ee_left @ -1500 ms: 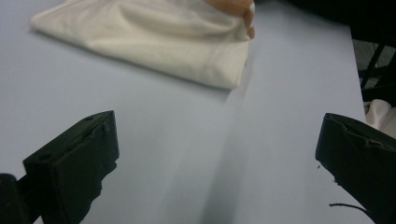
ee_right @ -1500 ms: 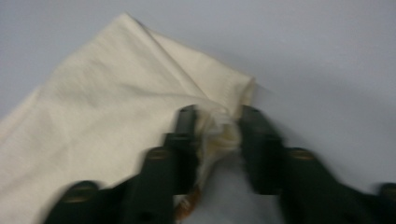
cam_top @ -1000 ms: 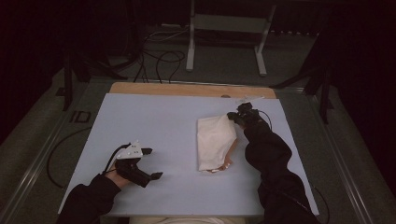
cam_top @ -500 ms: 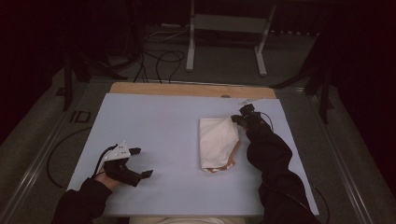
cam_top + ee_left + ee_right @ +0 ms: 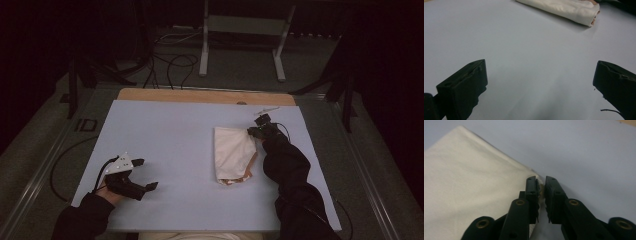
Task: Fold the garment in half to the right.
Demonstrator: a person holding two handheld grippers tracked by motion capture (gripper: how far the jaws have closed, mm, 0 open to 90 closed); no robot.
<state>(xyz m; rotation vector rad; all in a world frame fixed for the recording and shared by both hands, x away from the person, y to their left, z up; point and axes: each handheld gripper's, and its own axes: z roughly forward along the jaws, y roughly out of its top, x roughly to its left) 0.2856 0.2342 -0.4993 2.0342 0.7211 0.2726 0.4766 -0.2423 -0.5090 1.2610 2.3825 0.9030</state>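
Note:
A folded cream cloth (image 5: 232, 152) lies flat on the pale blue mat (image 5: 165, 130), right of centre. My right gripper (image 5: 255, 131) sits low at the cloth's far right corner. In the right gripper view its jaws have just been opening: they stand a narrow gap apart (image 5: 542, 182), with the corner of the cloth (image 5: 461, 182) lying between them, no longer pinched. My left gripper (image 5: 147, 174) rests near the mat's front left, wide open (image 5: 540, 75) with nothing between its fingers. The cloth (image 5: 564, 8) lies well beyond it.
A wooden strip (image 5: 205, 96) runs along the mat's far edge. Past it, on the floor, stand a metal stand (image 5: 240, 30) and loose cables (image 5: 170, 60). The person's dark sleeve (image 5: 287, 170) lies beside the cloth's right edge.
My left gripper has slid left, away from the cloth. My right gripper has sunk to the mat with the cloth's corner, and the cloth now lies flatter.

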